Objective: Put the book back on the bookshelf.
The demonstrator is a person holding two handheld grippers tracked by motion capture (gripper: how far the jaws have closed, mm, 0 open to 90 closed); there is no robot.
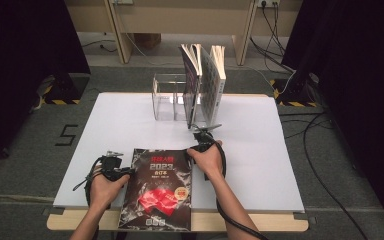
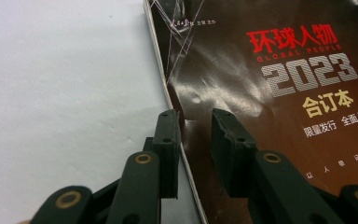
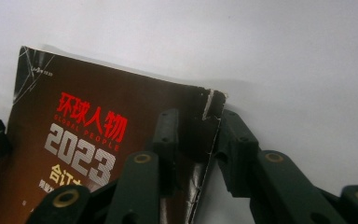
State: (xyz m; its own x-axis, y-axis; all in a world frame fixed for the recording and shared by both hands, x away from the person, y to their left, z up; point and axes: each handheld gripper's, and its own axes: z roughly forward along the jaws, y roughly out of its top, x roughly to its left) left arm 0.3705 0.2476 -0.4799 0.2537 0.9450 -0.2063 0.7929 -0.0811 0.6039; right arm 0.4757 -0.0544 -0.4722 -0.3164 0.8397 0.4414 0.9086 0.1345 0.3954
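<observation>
Between the two tongs: dark magazine, flat on the white table. Left gripper straddles its left edge, pinching it. Right gripper clamps the far right corner. High view adds books standing beyond the right tong; both forearms enter low, wrists level.

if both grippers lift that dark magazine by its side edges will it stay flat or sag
The magazine looks thick and bound, so probably heavy for its size and only mildly floppy; held at opposite edges by the left gripper and right gripper, it may sag somewhat in the middle. Its glossy cover shows glare, so the pads could slip. The corner already looks worn and might tear.
</observation>
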